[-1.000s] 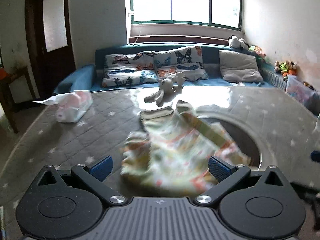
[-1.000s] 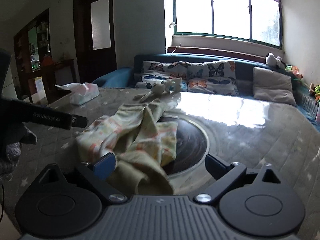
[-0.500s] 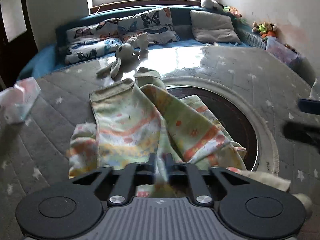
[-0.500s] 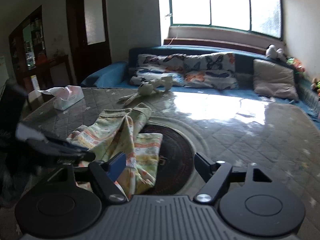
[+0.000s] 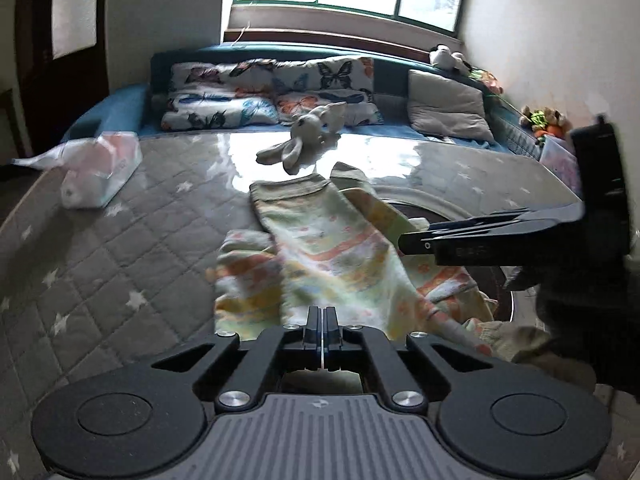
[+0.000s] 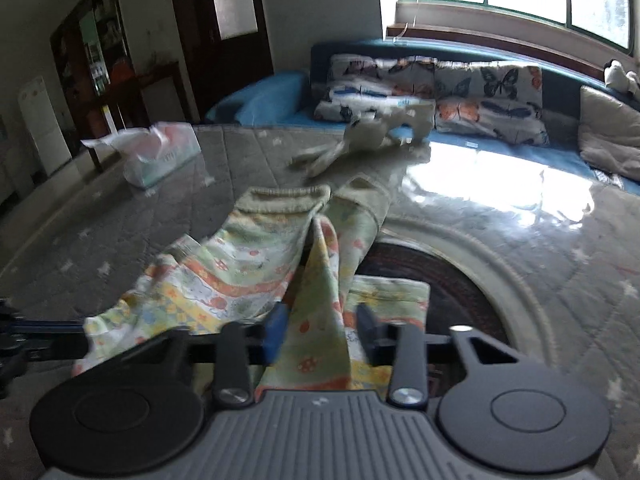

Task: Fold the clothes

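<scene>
Small patterned yellow-green trousers [image 5: 320, 248] lie crumpled on the quilted grey table [image 5: 120, 248], waistband toward the far side. My left gripper [image 5: 321, 322] is shut on the near hem of one leg. In the right wrist view the trousers [image 6: 248, 268] rise toward me, and my right gripper [image 6: 320, 328] has its jaws narrowed around a fold of the other leg; the fabric runs between the fingers. The right gripper also shows in the left wrist view [image 5: 500, 236], at the right. The left gripper shows at the left edge of the right wrist view [image 6: 24, 340].
A stuffed rabbit [image 5: 304, 140] lies beyond the trousers. A tissue pack [image 5: 100, 172] sits at the far left. A dark round inset [image 6: 432, 292] lies under the trousers' right part. A blue sofa with butterfly cushions [image 5: 272, 92] lines the far edge.
The left gripper, open a second ago, has closed on the trouser hem and stays shut. The right gripper's jaws have narrowed from wide open onto the fabric, and it has moved in beside the left.
</scene>
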Motion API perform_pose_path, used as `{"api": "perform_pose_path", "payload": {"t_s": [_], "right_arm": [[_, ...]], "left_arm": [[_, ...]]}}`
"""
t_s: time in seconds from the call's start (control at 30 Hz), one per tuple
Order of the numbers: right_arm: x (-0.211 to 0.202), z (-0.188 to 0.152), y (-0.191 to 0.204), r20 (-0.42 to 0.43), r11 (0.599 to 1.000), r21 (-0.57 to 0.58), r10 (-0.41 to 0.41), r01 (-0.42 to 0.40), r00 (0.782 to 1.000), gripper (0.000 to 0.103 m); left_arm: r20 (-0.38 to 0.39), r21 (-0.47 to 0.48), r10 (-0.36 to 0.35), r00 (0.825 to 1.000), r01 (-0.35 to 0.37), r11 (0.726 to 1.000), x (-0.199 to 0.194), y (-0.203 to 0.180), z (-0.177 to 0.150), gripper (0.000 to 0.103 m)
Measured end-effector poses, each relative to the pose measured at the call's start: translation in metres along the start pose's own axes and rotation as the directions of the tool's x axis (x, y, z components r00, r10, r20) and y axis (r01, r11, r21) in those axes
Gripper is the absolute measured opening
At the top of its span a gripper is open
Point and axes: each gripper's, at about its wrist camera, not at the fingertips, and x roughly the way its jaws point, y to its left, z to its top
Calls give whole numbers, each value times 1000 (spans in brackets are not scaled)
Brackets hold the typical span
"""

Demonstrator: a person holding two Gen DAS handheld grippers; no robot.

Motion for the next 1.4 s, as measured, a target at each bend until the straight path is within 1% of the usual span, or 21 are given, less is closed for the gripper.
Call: {"api": "perform_pose_path", "payload": {"t_s": [0.07, 0.17, 0.27, 0.3, 0.33, 0.4, 0.5, 0.53, 0.57, 0.63, 0.7, 0.73, 0.9, 0.97, 1.03, 1.13, 1.17, 1.23, 1.3, 1.33, 1.4], "right_arm": [[6, -2, -1, -7, 1000, 16, -2, 2, 1000, 5], [-1, -6, -7, 9, 998, 45, -33, 32, 999, 2], [-24, -10, -15, 52, 995, 43, -88, 86, 995, 2], [-32, -11, -18, 65, 994, 44, -106, 103, 992, 2], [-39, -13, -20, 71, 992, 48, -122, 118, 990, 2], [-52, -18, -26, 78, 988, 53, -151, 147, 985, 2], [-71, -31, -34, 78, 980, 67, -194, 190, 978, 2], [-76, -37, -37, 72, 978, 74, -203, 197, 977, 1], [-80, -43, -38, 65, 976, 77, -208, 203, 976, 1], [-88, -54, -41, 51, 973, 83, -219, 215, 974, 1], [-96, -66, -44, 37, 970, 92, -228, 224, 973, 1], [-100, -73, -44, 31, 969, 108, -227, 222, 973, 1], [-123, -105, -40, 17, 962, 158, -228, 222, 974, 1], [-131, -117, -37, 2, 961, 172, -219, 215, 976, 2], [-138, -128, -34, -14, 960, 187, -210, 209, 978, 2], [-146, -141, -32, -40, 960, 200, -192, 196, 981, 6], [-149, -144, -32, -44, 960, 202, -189, 194, 981, 11], [-157, -148, -34, -48, 957, 210, -192, 198, 980, 16], [-163, -147, -42, -47, 951, 224, -206, 211, 977, 18], [-165, -145, -47, -44, 946, 233, -220, 224, 974, 22], [-162, -137, -60, -34, 933, 241, -268, 268, 963, 23]], "left_arm": [[2, -11, -11, 1000, 11, 1000, 0, 3, 5, 1], [5, -8, -31, 1000, 31, 999, 6, -2, 18, 4], [-5, 12, -56, 998, 56, 998, 18, -15, 30, 10], [-9, 23, -68, 998, 68, 997, 23, -21, 34, 22], [-14, 38, -81, 997, 81, 996, 28, -27, 38, 40], [-28, 81, -74, 997, 76, 994, 43, -42, 41, 52], [-81, 143, -43, 996, 54, 988, 68, -59, 39, 52], [-103, 160, -25, 994, 41, 986, 76, -62, 36, 49], [-125, 175, -1, 992, 23, 984, 83, -64, 32, 43], [-148, 181, 18, 989, 10, 983, 89, -60, 25, 11], [-151, 156, 19, 988, 5, 988, 86, -50, 18, 5], [-139, 138, 15, 990, 4, 990, 79, -44, 16, 2], [-23, 58, -1, 1000, 2, 998, 23, -9, 5, 2], [3, 32, -3, 1000, 3, 999, 0, 4, -3, 2], [16, 8, 10, 1000, -10, 1000, -20, 17, -15, 2], [-4, -35, 46, 999, -46, 998, -41, 39, -38, 2], [-22, -45, 60, 998, -61, 997, -45, 46, -48, 2], [-64, -60, 83, 994, -87, 994, -50, 57, -64, 2], [-103, -76, 94, 990, -102, 992, -52, 67, -76, 2], [-115, -83, 93, 989, -102, 991, -52, 69, -79, 2], [-138, -97, 89, 986, -103, 990, -53, 75, -84, 2]]}}
